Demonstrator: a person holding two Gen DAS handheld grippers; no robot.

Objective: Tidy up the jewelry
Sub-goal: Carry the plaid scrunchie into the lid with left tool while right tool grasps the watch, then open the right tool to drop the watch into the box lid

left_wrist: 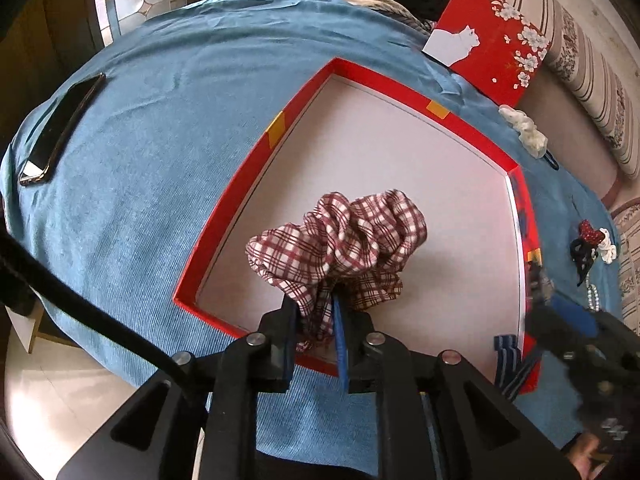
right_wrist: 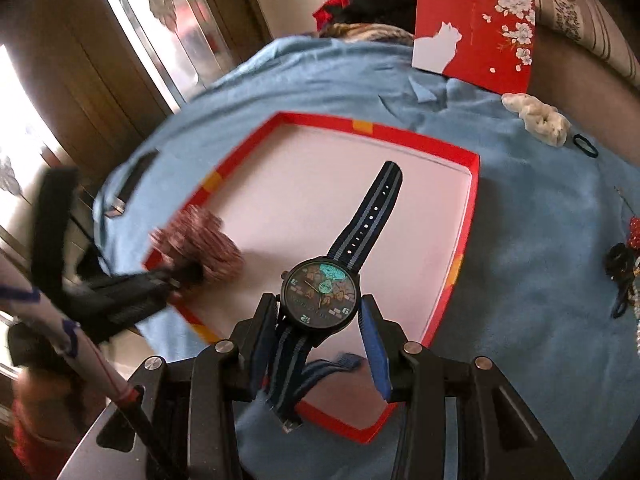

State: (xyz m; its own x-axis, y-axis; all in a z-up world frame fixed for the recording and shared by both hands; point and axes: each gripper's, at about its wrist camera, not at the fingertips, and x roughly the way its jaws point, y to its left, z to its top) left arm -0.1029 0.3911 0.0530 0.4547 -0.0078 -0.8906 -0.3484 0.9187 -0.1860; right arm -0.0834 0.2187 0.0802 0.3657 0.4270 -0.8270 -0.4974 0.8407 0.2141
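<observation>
A shallow red box (left_wrist: 224,216) with a white floor lies on the blue cloth. In the left wrist view my left gripper (left_wrist: 316,308) is shut on a red-and-white plaid scrunchie (left_wrist: 340,236), which hangs over the near left part of the box. The right wrist view shows my right gripper (right_wrist: 318,302) shut on a watch (right_wrist: 322,294) by its dark case. The watch's striped navy strap reaches out over the box (right_wrist: 420,132). The left gripper (right_wrist: 160,280) and scrunchie (right_wrist: 200,248) are blurred there. The right gripper (left_wrist: 560,324) is blurred at the box's right rim.
A black phone (left_wrist: 60,128) lies on the blue cloth (left_wrist: 160,120) at the left. A red lid with a white cat (left_wrist: 492,44) leans at the back right. A white scrunchie (left_wrist: 524,128), a black hair tie (left_wrist: 552,160) and a red dotted bow (left_wrist: 590,236) lie to the right.
</observation>
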